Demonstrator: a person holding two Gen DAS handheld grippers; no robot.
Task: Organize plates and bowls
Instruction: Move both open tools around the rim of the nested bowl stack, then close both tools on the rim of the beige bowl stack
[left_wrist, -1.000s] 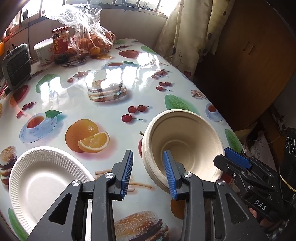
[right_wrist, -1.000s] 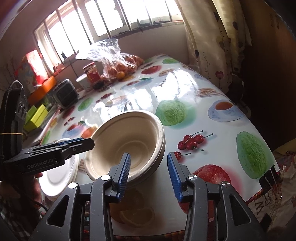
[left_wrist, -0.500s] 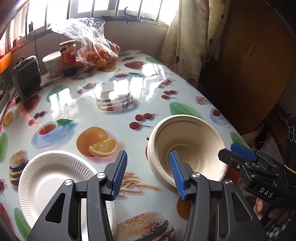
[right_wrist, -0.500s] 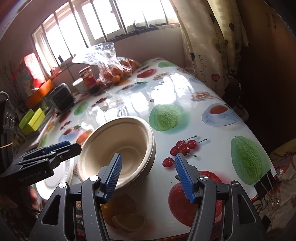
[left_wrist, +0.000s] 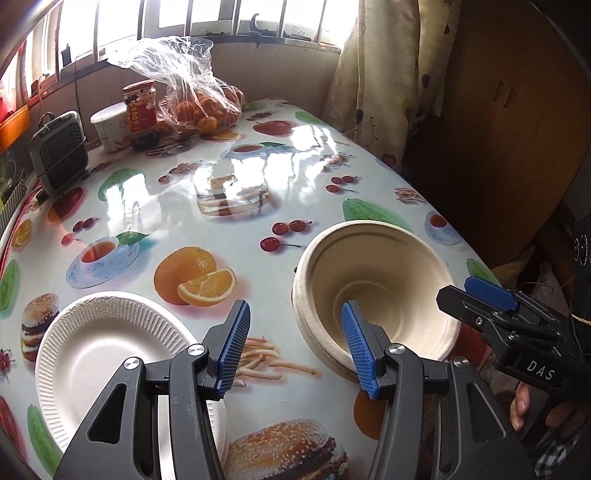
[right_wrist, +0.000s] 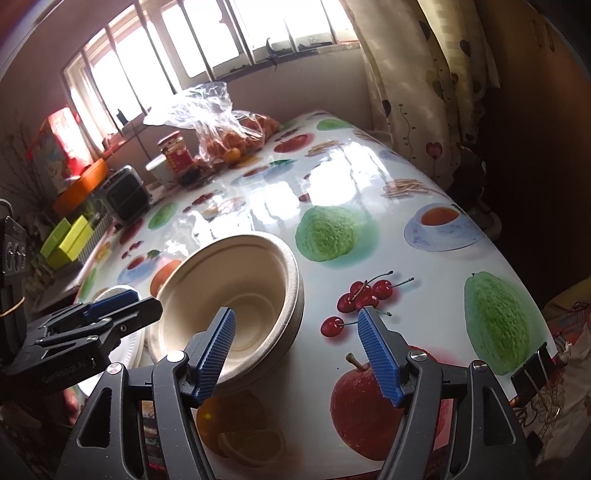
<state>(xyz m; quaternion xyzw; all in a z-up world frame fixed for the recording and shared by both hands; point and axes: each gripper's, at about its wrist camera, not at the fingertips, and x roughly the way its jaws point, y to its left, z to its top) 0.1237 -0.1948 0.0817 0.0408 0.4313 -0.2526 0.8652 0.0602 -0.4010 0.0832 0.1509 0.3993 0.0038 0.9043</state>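
Both grippers are backing off: the left gripper (left_wrist: 295, 347) and right gripper (right_wrist: 295, 354) are hanging with jaws wider apart, empty. The nested paper bowls (left_wrist: 373, 288), probably two, are sitting released beside the paper plate (left_wrist: 99, 354), suggesting stacking is done.

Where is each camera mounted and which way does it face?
Left wrist: on the left gripper, facing across the table at the white paper plate and beige bowls; right gripper and fingers at its right.
Right wrist: on the right gripper, facing the bowls; left gripper at its left.
Shared: bowls, bag of oranges.
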